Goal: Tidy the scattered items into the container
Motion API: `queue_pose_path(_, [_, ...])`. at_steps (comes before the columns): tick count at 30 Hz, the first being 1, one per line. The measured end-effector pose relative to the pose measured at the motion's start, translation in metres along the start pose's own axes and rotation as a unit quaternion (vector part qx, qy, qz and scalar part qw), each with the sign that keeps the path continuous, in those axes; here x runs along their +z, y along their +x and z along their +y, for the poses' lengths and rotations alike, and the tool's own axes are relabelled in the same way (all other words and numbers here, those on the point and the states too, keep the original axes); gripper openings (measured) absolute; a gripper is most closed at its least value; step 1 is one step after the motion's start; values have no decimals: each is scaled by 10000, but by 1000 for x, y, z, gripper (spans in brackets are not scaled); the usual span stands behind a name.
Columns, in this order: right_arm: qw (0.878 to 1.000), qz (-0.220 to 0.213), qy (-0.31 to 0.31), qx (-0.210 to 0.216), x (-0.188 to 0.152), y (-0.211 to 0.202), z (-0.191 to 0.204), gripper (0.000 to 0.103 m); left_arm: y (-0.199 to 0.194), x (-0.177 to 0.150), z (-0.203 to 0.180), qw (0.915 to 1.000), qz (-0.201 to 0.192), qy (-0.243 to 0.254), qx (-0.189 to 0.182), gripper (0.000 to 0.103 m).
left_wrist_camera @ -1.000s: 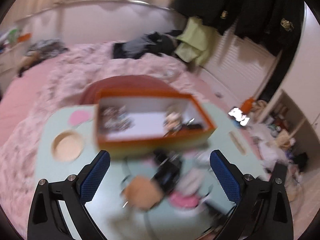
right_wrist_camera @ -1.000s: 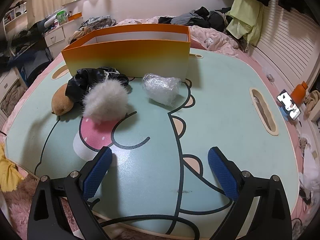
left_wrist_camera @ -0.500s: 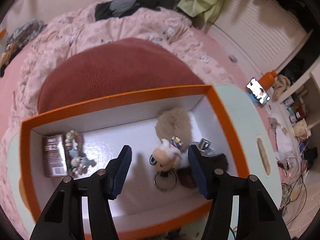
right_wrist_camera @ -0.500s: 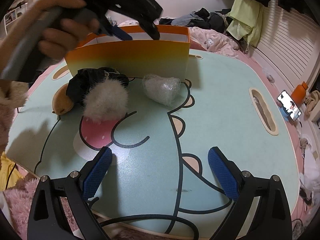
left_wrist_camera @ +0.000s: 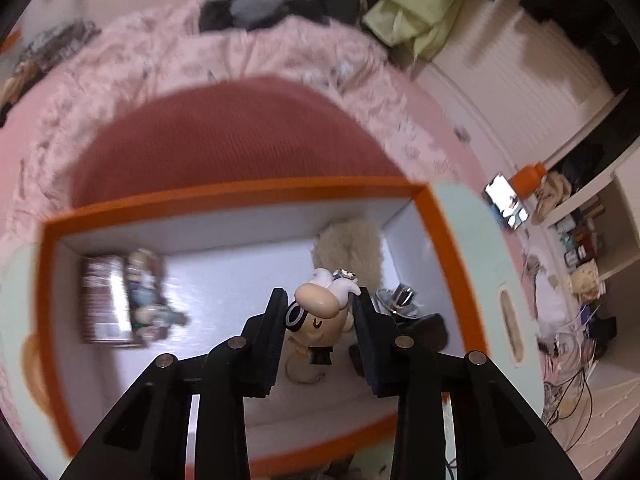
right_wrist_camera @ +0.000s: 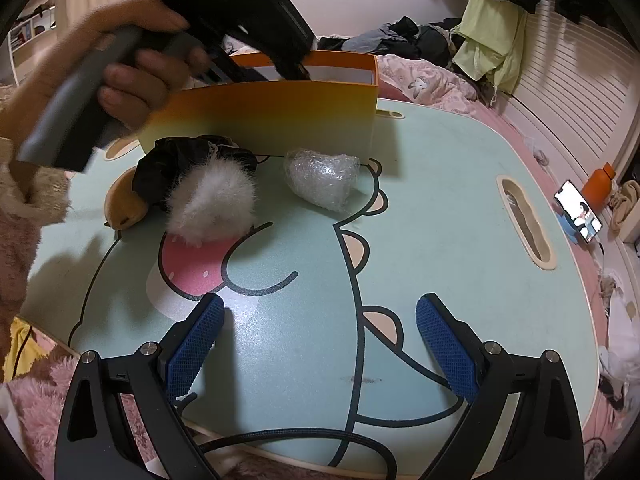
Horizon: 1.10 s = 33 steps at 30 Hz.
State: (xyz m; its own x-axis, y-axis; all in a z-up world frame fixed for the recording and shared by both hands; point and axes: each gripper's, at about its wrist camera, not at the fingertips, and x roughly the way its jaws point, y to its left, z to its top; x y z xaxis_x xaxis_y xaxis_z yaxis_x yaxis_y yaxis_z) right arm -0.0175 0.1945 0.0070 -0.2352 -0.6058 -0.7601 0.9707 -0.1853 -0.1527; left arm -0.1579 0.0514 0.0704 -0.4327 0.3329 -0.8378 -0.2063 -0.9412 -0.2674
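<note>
My left gripper (left_wrist_camera: 320, 300) is inside the orange box (left_wrist_camera: 448, 248), shut on a small cartoon figure keychain (left_wrist_camera: 320, 312). Also in the box are a beige fur ball (left_wrist_camera: 348, 244), a dark packet (left_wrist_camera: 106, 300) and small trinkets (left_wrist_camera: 400, 300). In the right wrist view the box (right_wrist_camera: 280, 116) stands at the back of the table, with the hand-held left gripper reaching over its rim. In front of it lie a white fur pom (right_wrist_camera: 212, 204), a black bundle (right_wrist_camera: 176, 164), a tan plush (right_wrist_camera: 120, 208) and a bubble-wrap wad (right_wrist_camera: 324, 176). My right gripper (right_wrist_camera: 316, 344) is open and empty above the table's near edge.
The mint cartoon-print table (right_wrist_camera: 440, 240) has a handle slot (right_wrist_camera: 524, 220) at the right. A phone (right_wrist_camera: 580, 212) and orange bottle (right_wrist_camera: 598, 184) sit beyond it. A red cushion (left_wrist_camera: 232, 148) and pink bed lie behind the box. A black cable (right_wrist_camera: 280, 436) runs along the near edge.
My left gripper swung from above the table into the box, then closed on the figure keychain. The right gripper has not moved.
</note>
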Motion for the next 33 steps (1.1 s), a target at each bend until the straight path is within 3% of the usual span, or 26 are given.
queue_pose_path(5, [10000,-1,4,1,0,0,0,97,-63,-9,10,9979,-615,72,-165,32])
queue_pose_path(11, [10000,-1,5,0,0,0,0,97,-105,-51,35,9960,-861,117,-222,32])
queue_pose_path(14, [10000,0,8,-1,0,0,0,97,-108,-78,47,9964,-788,103,-290,32])
queue_pose_path(18, [10000,2,6,-1,0,0,0,97,-89,-108,60,9978,-649,73,-96,32])
queue_pose_path(24, [10000,17,3,2,-1,-2,-3,98,-58,-123,71,9983,-560,-101,-100,32])
queue_pose_path(29, [10000,16,9,-1,-1,-2,-4,98,-56,-128,68,9972,-710,-180,-139,32])
queue_pose_path(31, [10000,15,10,1,-1,-2,-4,98,-57,-130,68,9969,-741,-192,-175,37])
queue_pose_path(33, [10000,16,10,1,-2,-2,-4,98,-61,-132,69,9963,-806,-242,-191,56])
